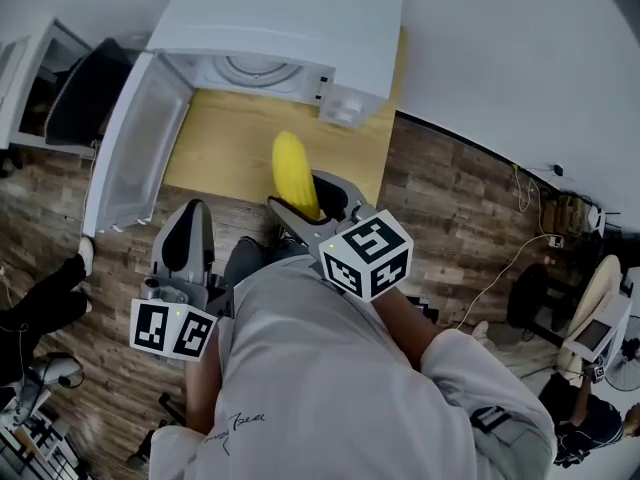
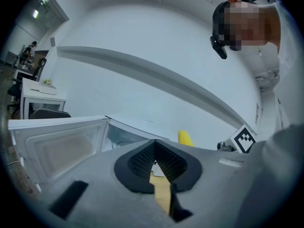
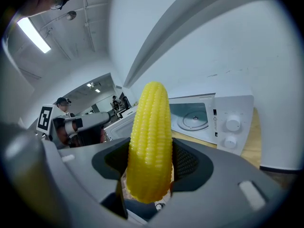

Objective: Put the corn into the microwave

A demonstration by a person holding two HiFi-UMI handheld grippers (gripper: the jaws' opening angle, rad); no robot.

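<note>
**Corn in my right gripper, just in front of the open microwave**

Nearest to me, my right gripper [image 3: 149,167] grips the corn [image 3: 148,141]. Its jaws are spread wide around the thick lower half of the cob, and the pads press on both sides. The cob stands upright and tapers to a rounded tip. It is outside the microwave [image 1: 290,28], in front of the opening and above the table [image 1: 225,143].

My left gripper [image 2: 154,163] sits in front of the microwave's door [image 1: 135,148]. Its jaws are drawn together with only a thin slit below the tips, and nothing is between them.

The door is swung fully open to the left of the oven. Inside I can see the round glass turntable [image 1: 255,68]. Two white knobs [image 3: 232,132] sit on the panel to the right of the opening.

The microwave rests on a light wooden table against a white wall [image 1: 520,58]. Brown plank floor [image 1: 450,208] runs to the right of the table and in front of it. A white desk with a dark chair [image 1: 80,88] stands left of the door.

From the head view, the microwave's top cuts off most of its cavity, and my shirt [image 1: 330,368] hides the table's near edge. In the left gripper view only the tip of the corn shows past the gripper body. The people far beyond the door are too small to make out.
</note>
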